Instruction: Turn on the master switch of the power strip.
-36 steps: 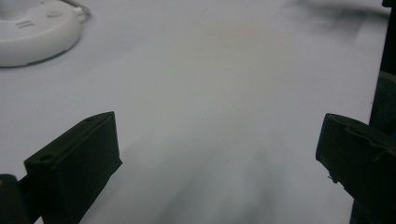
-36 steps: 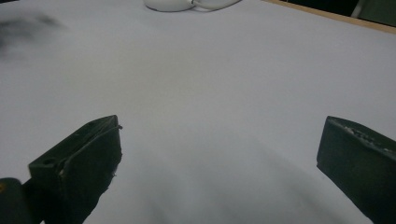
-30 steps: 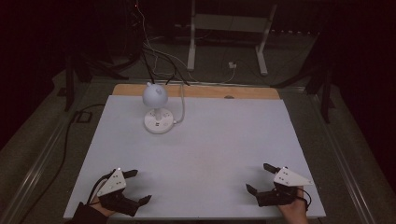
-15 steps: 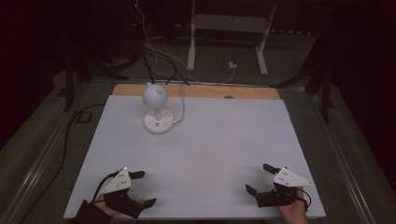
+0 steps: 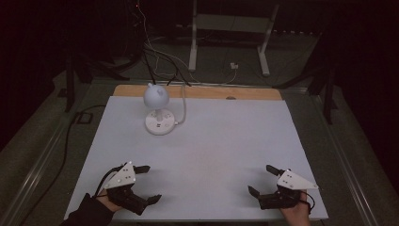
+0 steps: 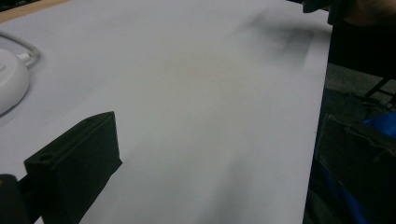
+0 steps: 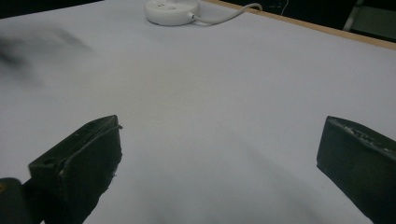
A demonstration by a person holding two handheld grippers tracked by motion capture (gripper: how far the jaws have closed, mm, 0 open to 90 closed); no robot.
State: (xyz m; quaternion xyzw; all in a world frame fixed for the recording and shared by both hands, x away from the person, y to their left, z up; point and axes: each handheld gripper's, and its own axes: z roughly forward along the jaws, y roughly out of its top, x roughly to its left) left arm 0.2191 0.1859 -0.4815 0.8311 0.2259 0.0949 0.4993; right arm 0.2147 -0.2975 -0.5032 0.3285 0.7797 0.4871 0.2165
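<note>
A small white desk lamp (image 5: 156, 101) with a round head stands on its round base (image 5: 159, 122) at the back left of the white table (image 5: 211, 141); a white cable (image 5: 183, 106) runs off behind it. My left gripper (image 5: 149, 183) rests at the front left corner, open, nothing between its jaws. At the front right my right gripper (image 5: 262, 180) also stands open and empty. The lamp base (image 7: 171, 10) appears far ahead in the right gripper view, and its edge (image 6: 10, 84) at the left of the left gripper view.
A wooden strip (image 5: 197, 92) borders the table's far edge. Cables, a metal stand (image 5: 226, 37) and dark floor lie beyond. A person's hands hold both grippers at the near edge. In the left gripper view the table's edge (image 6: 315, 135) drops off to the right.
My left gripper has shifted slightly right and forward along the front edge. The right gripper and the lamp have stayed in place.
</note>
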